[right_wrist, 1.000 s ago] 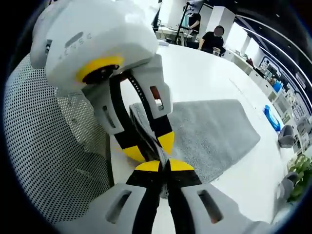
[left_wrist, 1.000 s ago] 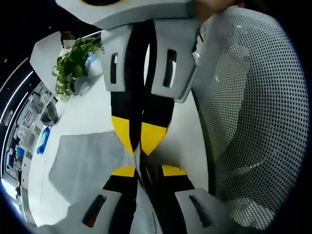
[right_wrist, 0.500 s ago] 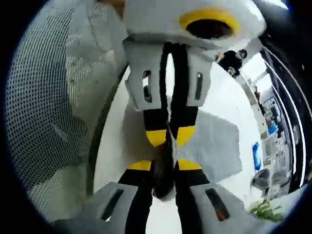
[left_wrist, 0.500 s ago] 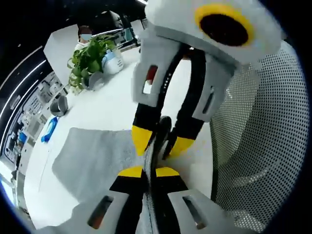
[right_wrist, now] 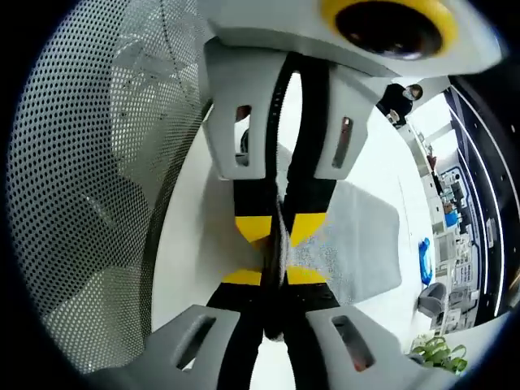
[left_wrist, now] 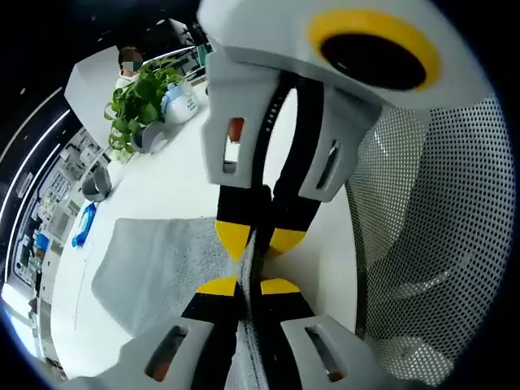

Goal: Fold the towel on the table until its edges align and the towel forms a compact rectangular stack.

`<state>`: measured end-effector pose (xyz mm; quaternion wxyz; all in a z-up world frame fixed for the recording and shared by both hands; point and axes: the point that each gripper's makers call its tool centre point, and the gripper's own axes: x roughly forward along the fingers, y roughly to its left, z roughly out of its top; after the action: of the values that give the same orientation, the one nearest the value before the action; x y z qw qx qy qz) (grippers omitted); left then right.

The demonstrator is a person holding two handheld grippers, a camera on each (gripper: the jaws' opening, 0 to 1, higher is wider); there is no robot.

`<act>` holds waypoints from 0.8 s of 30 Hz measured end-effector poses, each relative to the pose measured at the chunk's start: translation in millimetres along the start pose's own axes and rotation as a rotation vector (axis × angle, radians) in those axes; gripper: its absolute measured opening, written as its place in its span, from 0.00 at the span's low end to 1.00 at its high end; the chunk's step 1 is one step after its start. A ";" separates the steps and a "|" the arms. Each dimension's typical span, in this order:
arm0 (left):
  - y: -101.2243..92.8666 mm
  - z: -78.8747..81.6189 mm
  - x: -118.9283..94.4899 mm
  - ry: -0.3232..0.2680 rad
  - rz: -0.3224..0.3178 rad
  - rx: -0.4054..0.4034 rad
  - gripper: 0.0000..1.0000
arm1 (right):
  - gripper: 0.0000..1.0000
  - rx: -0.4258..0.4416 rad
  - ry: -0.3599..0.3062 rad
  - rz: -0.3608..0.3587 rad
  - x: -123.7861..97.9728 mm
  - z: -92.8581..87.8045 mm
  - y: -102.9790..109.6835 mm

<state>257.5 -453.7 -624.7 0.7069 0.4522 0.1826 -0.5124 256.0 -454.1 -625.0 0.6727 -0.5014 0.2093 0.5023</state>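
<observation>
**Both grippers pinch the towel's edge, tip to tip**

In the left gripper view, the left gripper (left_wrist: 248, 286) has its jaws closed on a raised fold of the grey terry towel (left_wrist: 154, 264), with the right gripper (left_wrist: 258, 237) meeting it nose to nose, jaws clamped on the same edge. The rest of the towel lies flat on the white worktop (left_wrist: 162, 183). A white mesh chair back (left_wrist: 431, 236) stands beside them. Farther off sits a green potted plant (left_wrist: 142, 93).
</observation>
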 end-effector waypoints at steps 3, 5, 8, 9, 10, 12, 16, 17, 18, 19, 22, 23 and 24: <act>4.0 -6.5 -0.8 0.034 0.028 0.128 0.10 | 0.04 0.050 -0.008 -0.010 -3.5 -4.3 -6.4; 6.1 -16.2 -3.1 0.049 0.015 0.076 0.11 | 0.04 0.093 -0.009 -0.026 -6.7 -9.0 -10.8; 9.5 -30.9 -10.3 0.057 -0.007 0.023 0.12 | 0.04 0.161 -0.030 -0.038 -9.3 -11.4 -16.7; 7.6 -34.2 -12.7 0.048 -0.024 -0.011 0.12 | 0.04 0.179 -0.040 -0.035 -9.5 -11.1 -18.0; 7.2 -39.2 -16.5 0.045 -0.038 -0.067 0.12 | 0.04 0.192 -0.042 -0.033 -9.6 -11.5 -18.5; 13.4 -50.0 -21.4 0.058 -0.026 -0.122 0.12 | 0.04 0.222 -0.050 -0.030 -8.9 -12.6 -18.6; 23.3 -51.7 -27.3 0.013 -0.003 -0.236 0.12 | 0.04 0.303 -0.079 -0.041 -12.3 -12.4 -24.7; 24.4 -55.5 -29.9 0.014 -0.005 -0.236 0.12 | 0.04 0.320 -0.087 -0.042 -12.7 -13.0 -26.0; 23.9 -58.5 -31.8 0.018 -0.007 -0.249 0.12 | 0.04 0.359 -0.093 -0.044 -13.1 -15.5 -27.5; 22.6 -61.7 -33.5 0.022 -0.012 -0.252 0.12 | 0.04 0.387 -0.099 -0.042 -13.4 -16.7 -28.0; 25.5 -63.6 -33.6 0.033 0.005 -0.230 0.11 | 0.04 0.432 -0.121 -0.033 -15.8 -19.6 -29.9; 26.0 -62.6 -33.3 0.027 0.007 -0.233 0.11 | 0.04 0.431 -0.116 -0.034 -15.8 -21.2 -29.5; 26.9 -62.2 -33.1 0.021 0.009 -0.251 0.11 | 0.04 0.428 -0.116 -0.035 -15.7 -21.2 -28.8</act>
<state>280.7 -382.1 -621.3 0.7583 0.3663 0.2506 -0.4774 279.9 -480.0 -608.0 0.7832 -0.3212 0.2634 0.4627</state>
